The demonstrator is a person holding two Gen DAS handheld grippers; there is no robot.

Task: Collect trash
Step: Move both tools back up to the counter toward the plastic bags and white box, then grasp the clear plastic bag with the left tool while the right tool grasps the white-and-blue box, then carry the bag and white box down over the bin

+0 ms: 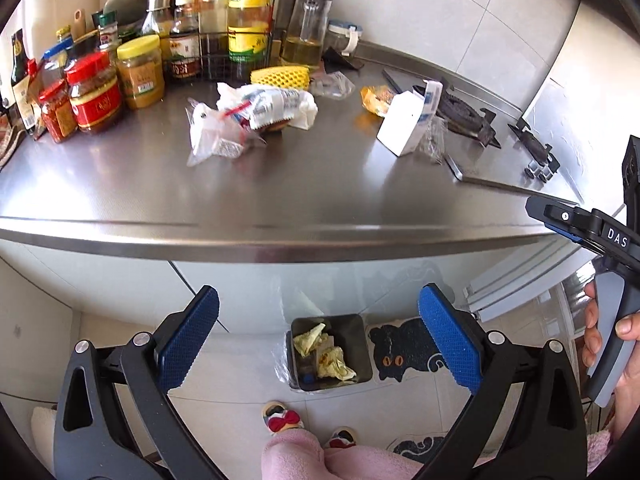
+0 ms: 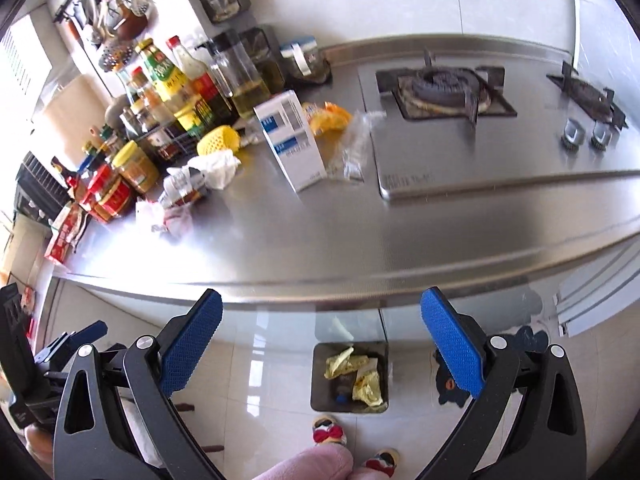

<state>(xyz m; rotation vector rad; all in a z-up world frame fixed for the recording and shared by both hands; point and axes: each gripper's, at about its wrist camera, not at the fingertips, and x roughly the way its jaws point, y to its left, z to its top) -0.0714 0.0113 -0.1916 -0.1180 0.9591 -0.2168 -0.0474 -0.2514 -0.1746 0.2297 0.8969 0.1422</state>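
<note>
A: What is nearest the left claw [image 1: 319,338]?

B: Its blue-padded fingers are spread wide with nothing between them. Straight below the gap, on the pale tiled floor, stands the small square grey trash bin [image 1: 362,330] with crumpled yellow wrappers [image 1: 335,363] inside.

A: And the right claw [image 2: 321,342]?

B: Also gaping and empty. The same bin [image 2: 318,376] sits beneath its gap, nearer its right finger. Off to its left edge the other tool shows.

A: Beyond the claws?

B: The front lip of the brushed steel table [image 1: 280,200] runs across just ahead of both. Farther on, ahead and left of the left claw, lies a heap of crumpled white tissue and clear plastic wrappers [image 1: 248,120]. Ahead and to its right, a white carton with blue print [image 1: 406,124] lies tipped over, touching a clear crinkled wrapper [image 1: 434,140], with an orange-yellow snack packet [image 1: 376,98] just behind it.

A: Farther still?

B: A yellow foam fruit net [image 1: 280,77] near the heap, then red-lidded and yellow-lidded jars [image 1: 96,92] and tall sauce bottles [image 1: 250,16] along the wall. Far right of the claw is the black gas burner [image 1: 460,114].
</note>
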